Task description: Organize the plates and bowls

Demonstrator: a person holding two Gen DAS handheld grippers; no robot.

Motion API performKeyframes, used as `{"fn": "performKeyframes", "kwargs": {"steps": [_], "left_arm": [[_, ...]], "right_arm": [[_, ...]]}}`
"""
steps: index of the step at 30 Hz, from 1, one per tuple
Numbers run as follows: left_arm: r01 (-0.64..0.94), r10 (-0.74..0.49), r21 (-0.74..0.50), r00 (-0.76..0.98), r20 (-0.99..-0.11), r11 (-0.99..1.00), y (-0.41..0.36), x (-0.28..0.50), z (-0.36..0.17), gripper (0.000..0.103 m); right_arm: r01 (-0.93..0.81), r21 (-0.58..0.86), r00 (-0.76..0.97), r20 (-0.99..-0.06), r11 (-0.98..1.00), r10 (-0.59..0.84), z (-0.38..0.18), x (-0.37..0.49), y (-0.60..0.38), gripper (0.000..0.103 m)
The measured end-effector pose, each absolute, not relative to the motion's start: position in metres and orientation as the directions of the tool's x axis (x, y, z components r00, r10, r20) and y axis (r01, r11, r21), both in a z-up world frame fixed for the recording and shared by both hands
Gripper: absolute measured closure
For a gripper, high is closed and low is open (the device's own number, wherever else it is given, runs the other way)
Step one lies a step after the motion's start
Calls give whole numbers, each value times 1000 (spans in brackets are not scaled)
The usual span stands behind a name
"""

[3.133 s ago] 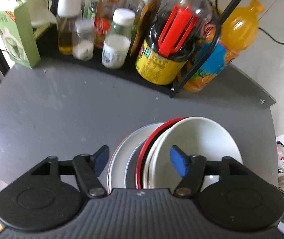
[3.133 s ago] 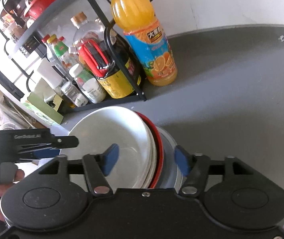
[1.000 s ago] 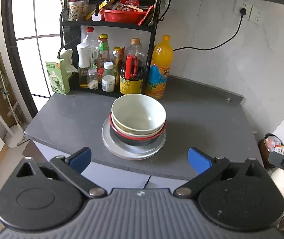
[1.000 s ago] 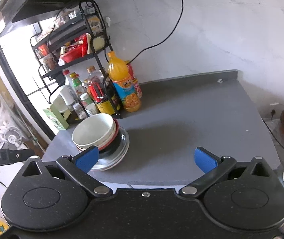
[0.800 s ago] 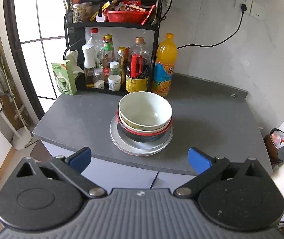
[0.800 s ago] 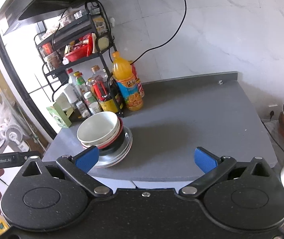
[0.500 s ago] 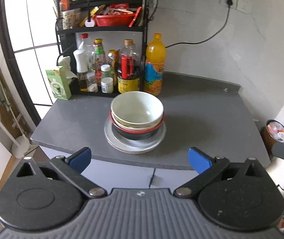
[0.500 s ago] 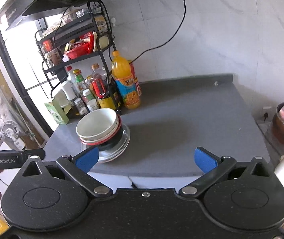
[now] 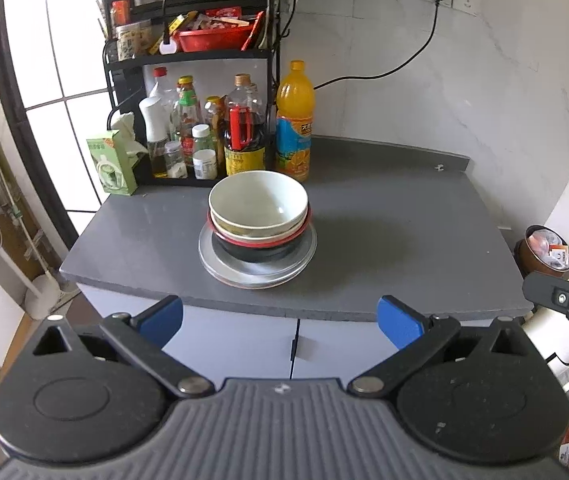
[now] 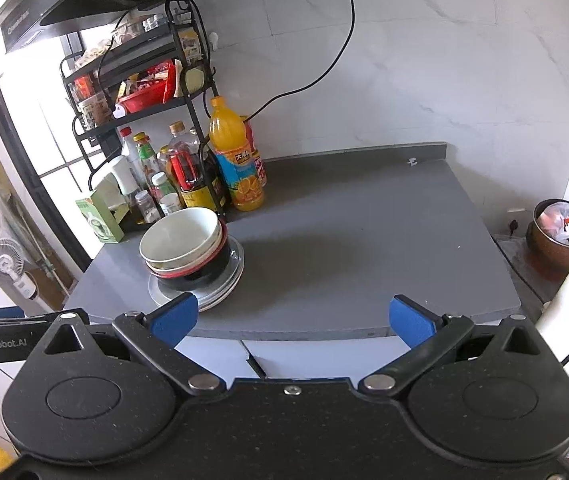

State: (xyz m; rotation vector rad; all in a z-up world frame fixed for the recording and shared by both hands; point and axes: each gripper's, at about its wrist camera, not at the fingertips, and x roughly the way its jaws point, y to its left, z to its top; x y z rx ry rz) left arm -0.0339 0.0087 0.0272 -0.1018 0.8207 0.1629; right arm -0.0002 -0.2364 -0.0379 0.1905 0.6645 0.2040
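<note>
The stack (image 9: pixel 258 236) stands on the counter (image 9: pixel 396 240), near its front edge and toward its left end, just in front of the rack of bottles (image 9: pixel 204 140). From the bottom up it consists of shallow metal plates (image 9: pixel 258 270), a black bowl with a red rim (image 9: pixel 260 249), and white bowls (image 9: pixel 258 200) nested inside one another, mouths up.

Handling, as a judgement:
- Treat the bowls as rigid, glazed and breakable. Expect smooth walls that slip under a light pinch.
- Treat the whole stack as heavy. Lift one piece at a time, not the pile.
- Take hold at the rim: one finger inside the wall, one outside. The top bowl's rim stands clear of the one beneath it, so start there.
- Treat the plates as thin, stiff and light. Their edges lie close to the counter, so they offer little to grip until the bowls are off.
- The nested pieces sit slightly off-centre. Steady the lower ones when you lift an upper one.

Tool state:
- Your left tool (image 9: pixel 280 318) is spread wide, holds nothing and touches nothing. It hangs off the front edge of the counter, well apart from the stack.
- Your right tool (image 10: pixel 292 318) is likewise spread wide, holding and touching nothing, off the front edge.
</note>
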Motion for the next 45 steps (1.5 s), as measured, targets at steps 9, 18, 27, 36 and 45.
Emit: {"fn": "performKeyframes", "kwargs": {"steps": [9,18,27,36,45], "left_arm": [[-206,127,-16,661,-739,978,8,-40,28,0],[-206,135,-5,661,-738,979,5,-42,29,1],[-208,131,-11,657,-743,978,2,-41,29,0],[-210,130,-14,654,-746,978,-1,-41,29,0],[-217,133,-15,650,-748,976,-2,-42,29,0]], "right_arm": [[-158,228,755,-599,961,267,-38,-3,-239,0],[-182,236,744,-601,954,291,-39,-6,-238,0],[-179,235,735,-614,955,289,-41,-6,-242,0],[-176,234,731,-620,956,286,-42,-4,-244,0],[-183,230,730,-619,956,289,-44,-3,-243,0]]}}
